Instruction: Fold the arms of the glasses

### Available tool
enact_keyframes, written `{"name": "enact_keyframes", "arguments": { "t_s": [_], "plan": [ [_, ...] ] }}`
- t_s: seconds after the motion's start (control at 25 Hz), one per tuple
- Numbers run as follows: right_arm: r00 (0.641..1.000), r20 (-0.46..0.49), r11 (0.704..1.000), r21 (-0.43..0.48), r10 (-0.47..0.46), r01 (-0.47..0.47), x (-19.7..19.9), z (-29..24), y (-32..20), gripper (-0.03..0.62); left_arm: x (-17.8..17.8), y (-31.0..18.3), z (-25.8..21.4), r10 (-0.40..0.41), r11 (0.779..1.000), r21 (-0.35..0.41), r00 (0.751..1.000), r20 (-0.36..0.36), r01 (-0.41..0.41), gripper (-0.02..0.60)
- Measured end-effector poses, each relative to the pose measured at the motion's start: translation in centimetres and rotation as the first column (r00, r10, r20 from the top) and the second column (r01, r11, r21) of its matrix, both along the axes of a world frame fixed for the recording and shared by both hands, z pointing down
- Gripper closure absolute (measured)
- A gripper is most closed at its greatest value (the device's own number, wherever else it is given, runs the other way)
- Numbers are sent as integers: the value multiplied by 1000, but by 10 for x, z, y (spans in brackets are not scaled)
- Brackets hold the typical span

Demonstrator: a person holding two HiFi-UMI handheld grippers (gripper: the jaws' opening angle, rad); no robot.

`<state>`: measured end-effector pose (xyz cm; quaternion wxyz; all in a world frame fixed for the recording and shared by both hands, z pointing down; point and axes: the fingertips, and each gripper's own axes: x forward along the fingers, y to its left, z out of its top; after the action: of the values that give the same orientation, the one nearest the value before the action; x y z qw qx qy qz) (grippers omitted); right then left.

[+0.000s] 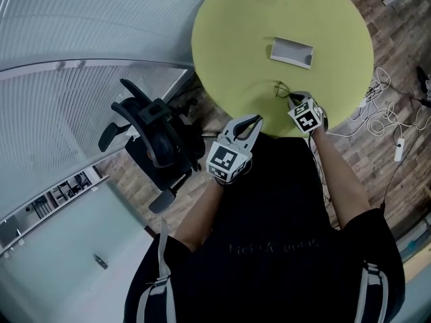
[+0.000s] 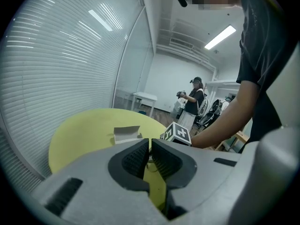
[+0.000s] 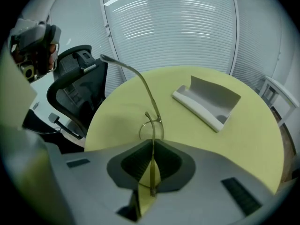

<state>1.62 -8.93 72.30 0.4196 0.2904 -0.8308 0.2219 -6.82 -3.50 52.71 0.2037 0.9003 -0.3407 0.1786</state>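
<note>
A round yellow-green table (image 1: 229,32) fills the upper scene, with a black office chair (image 1: 151,136) beside it on the wood floor. A grey tray (image 1: 291,52) lies mid-table. The left gripper (image 2: 150,146) hangs off the near edge, its jaws drawn together on nothing. The right gripper (image 3: 153,146) clamps the thin-framed glasses (image 3: 151,125) over the table's near edge, one arm sticking out unfolded.

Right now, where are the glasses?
The glasses are clamped in the right gripper's jaws at the yellow table's near edge, right side in head view, short of the grey tray.
</note>
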Motion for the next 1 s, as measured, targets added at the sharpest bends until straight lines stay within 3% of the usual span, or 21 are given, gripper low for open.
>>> {"name": "enact_keyframes", "arguments": {
  "t_s": [0.44, 0.84, 1.0],
  "plan": [
    [1000, -19, 1000, -6, -16, 16, -6, 13, -8, 560, -10, 8, 10, -20, 999, -27, 1000, 17, 21, 561],
    [990, 136, 998, 45, 28, -34, -7, -32, -3, 554, -6, 0, 4, -21, 1000, 7, 1000, -22, 21, 561],
    [975, 218, 997, 67, 30, -45, -4, -62, 7, 554, -2, -5, 6, 90, 994, 63, 996, -20, -88, 561]
  ]
}}
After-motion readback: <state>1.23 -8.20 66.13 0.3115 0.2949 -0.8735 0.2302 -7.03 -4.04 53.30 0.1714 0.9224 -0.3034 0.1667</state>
